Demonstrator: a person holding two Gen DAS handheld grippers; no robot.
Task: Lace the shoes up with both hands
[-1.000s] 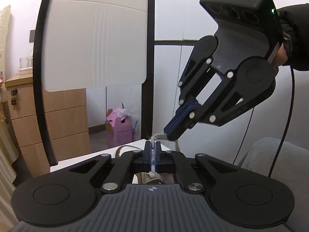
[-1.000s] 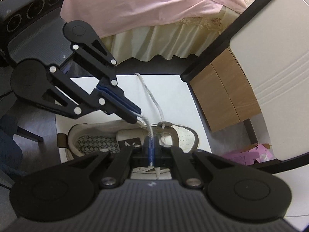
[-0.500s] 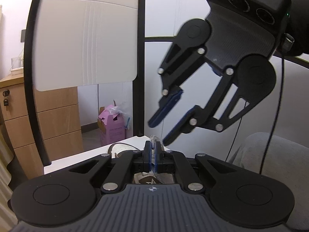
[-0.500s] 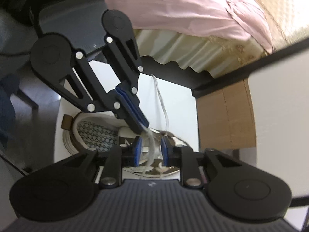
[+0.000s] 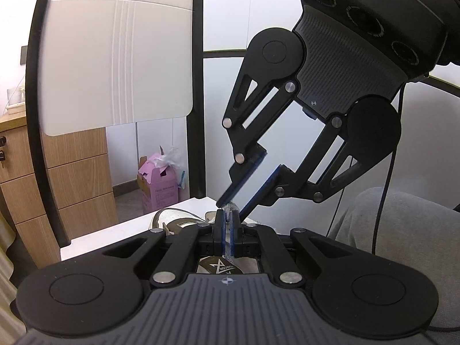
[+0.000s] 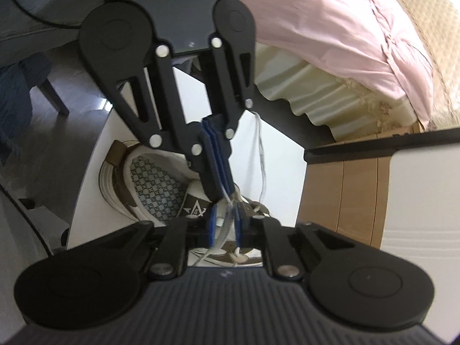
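A white and brown sneaker (image 6: 149, 178) lies on a white table (image 6: 281, 155); its toe (image 5: 172, 220) shows in the left wrist view. My left gripper (image 5: 228, 224) is shut on the pale lace (image 6: 224, 227) just above the shoe's tongue. My right gripper (image 6: 225, 224) points steeply down at the same spot, tip to tip with the left gripper (image 6: 222, 192). Its jaws are closing with the lace between them, and a gap remains on each side. In the left wrist view the right gripper (image 5: 232, 207) straddles the lace end. A loose lace strand (image 6: 261, 155) trails across the table.
A white-backed chair (image 5: 115, 57) stands past the table's far edge, with wooden drawers (image 5: 72, 178) and a pink box (image 5: 158, 187) behind it. A bed with a pink cover (image 6: 330, 28) lies beyond the table. A person's grey-clad leg (image 5: 402, 230) is at the right.
The right gripper let go of the lace, rolled about its axis and came down over the left gripper's tips; its jaws opened, then narrowed. The left gripper kept its hold.
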